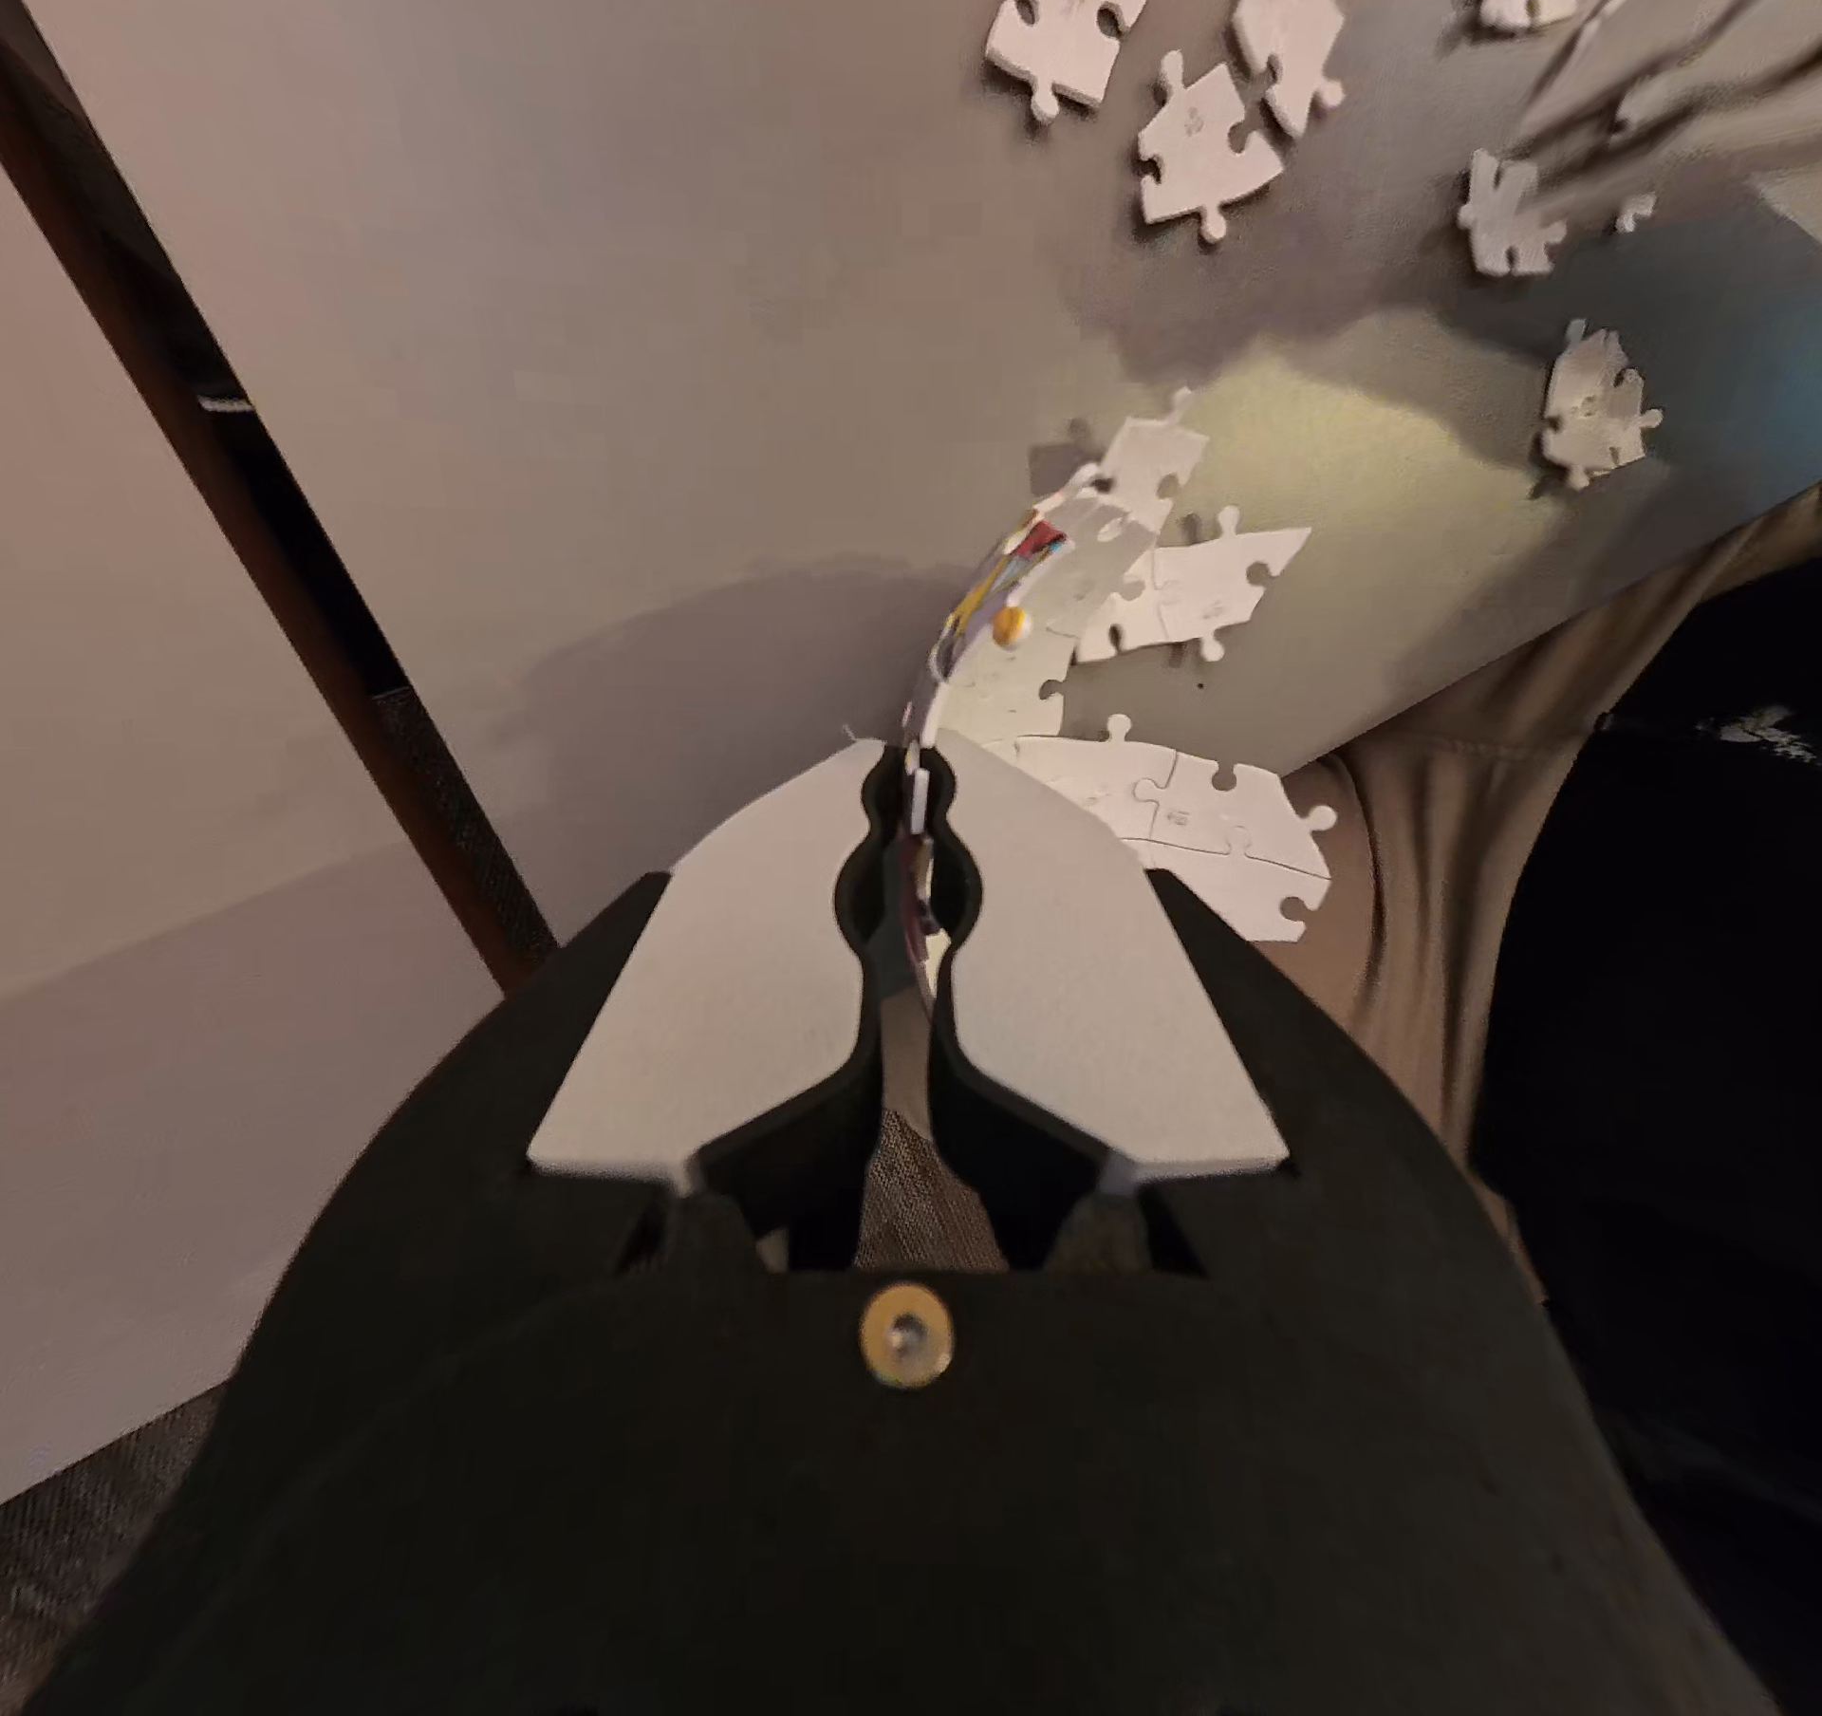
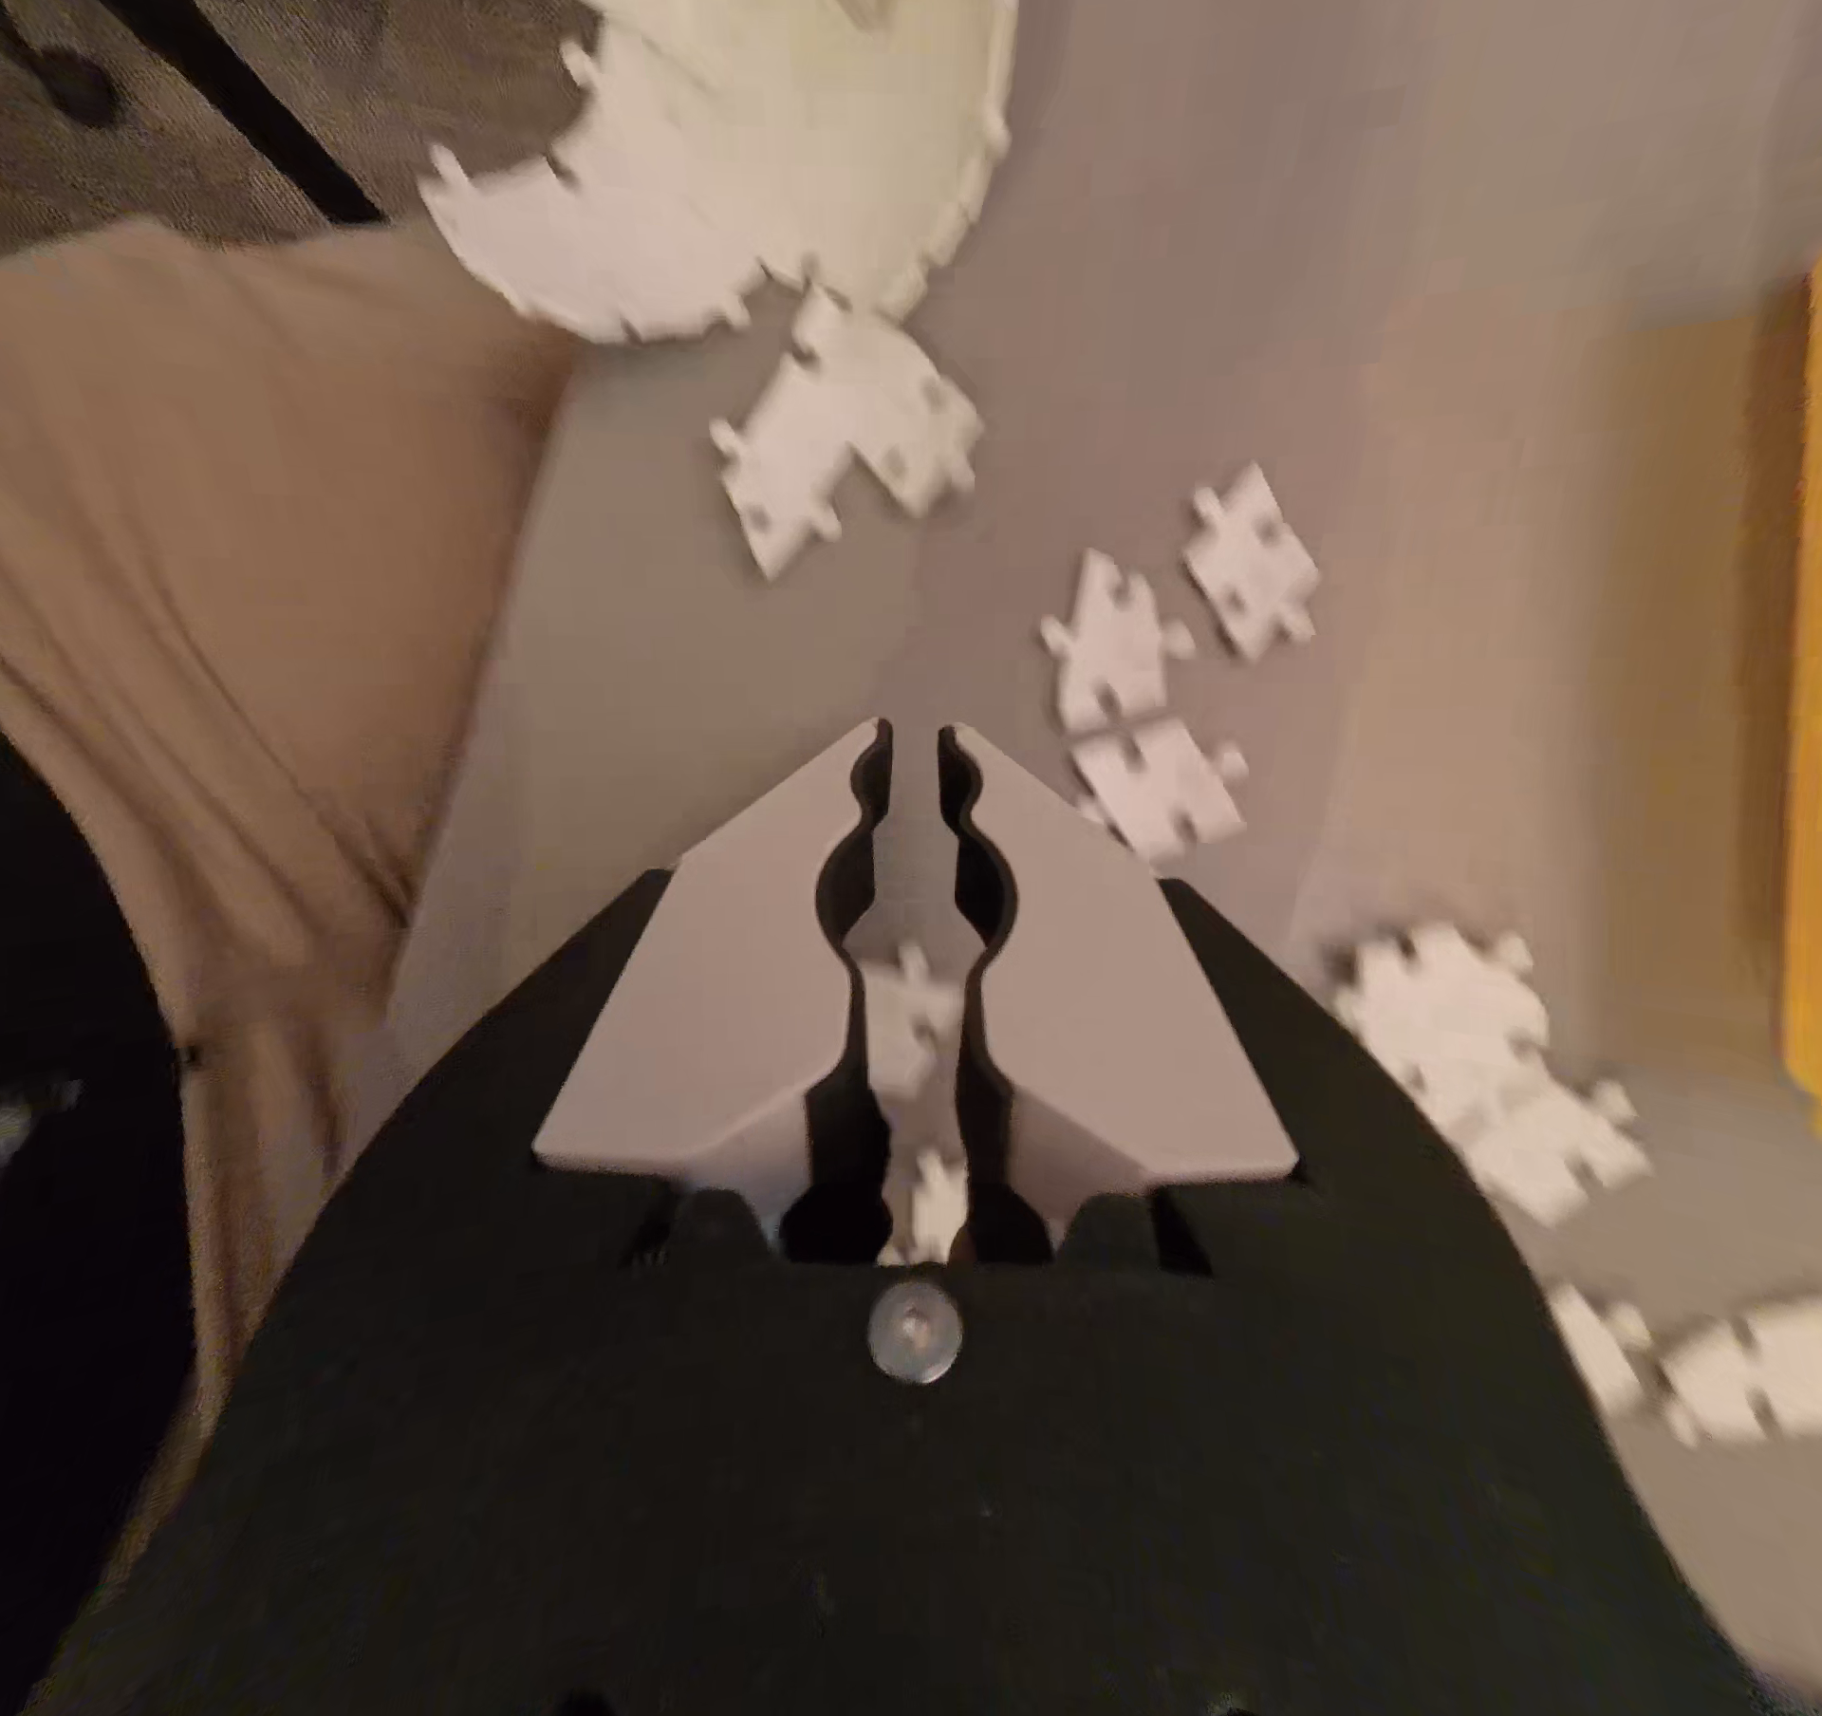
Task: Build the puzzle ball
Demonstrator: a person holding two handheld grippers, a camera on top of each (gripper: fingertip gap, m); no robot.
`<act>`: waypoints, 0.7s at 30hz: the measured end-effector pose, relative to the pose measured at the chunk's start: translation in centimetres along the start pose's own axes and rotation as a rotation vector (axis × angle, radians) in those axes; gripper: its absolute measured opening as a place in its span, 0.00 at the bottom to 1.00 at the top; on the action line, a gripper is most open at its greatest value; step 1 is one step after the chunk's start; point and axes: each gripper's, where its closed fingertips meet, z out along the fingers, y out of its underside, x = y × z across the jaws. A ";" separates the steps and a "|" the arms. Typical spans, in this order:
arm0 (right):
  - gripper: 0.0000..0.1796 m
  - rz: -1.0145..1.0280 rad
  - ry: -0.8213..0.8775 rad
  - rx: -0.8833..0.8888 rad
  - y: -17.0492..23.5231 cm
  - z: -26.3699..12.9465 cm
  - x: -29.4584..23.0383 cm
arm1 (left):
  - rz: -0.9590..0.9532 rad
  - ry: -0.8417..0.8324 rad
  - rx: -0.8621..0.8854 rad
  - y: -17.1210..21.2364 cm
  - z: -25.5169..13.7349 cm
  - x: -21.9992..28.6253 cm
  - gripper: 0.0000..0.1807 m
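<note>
Left gripper [image 1: 912,771]: we see it pinching the rim of the partly built puzzle ball [image 1: 1114,683], its jaws closed on the curved shell.
Puzzle ball: held above the table [image 1: 592,288] near its edge, white inner side showing, coloured print on the outside.
Right gripper [image 2: 915,732]: our jaws stand slightly apart, with nothing between them.
Loose pieces [image 2: 1163,683]: white, scattered on the table; blurred in the right wrist view.
Person: a tan sleeve [image 2: 246,535] at the table edge.

Matt white puzzle pieces [image 1: 1073,7] resembling card; matt grey table [image 1: 592,288]; left gripper [image 1: 915,781] matt black plastic; woven carpet [image 1: 59,1511].
</note>
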 end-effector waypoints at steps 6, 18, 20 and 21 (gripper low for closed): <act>0.10 -0.059 0.022 0.051 -4.6 6.1 -3.1 | -0.032 -0.041 -0.034 0.4 -0.4 -0.4 0.02; 0.07 -0.087 -0.068 0.041 -4.1 7.0 -3.9 | -0.016 -0.105 -0.154 -1.3 -1.0 -0.7 0.02; 0.06 -0.081 -0.084 0.054 -4.1 7.1 -4.1 | -0.016 -0.105 -0.165 -1.8 -1.1 -0.6 0.02; 0.06 -0.074 -0.084 0.061 -4.1 7.1 -4.1 | -0.013 -0.096 -0.173 -2.0 -1.0 -0.4 0.02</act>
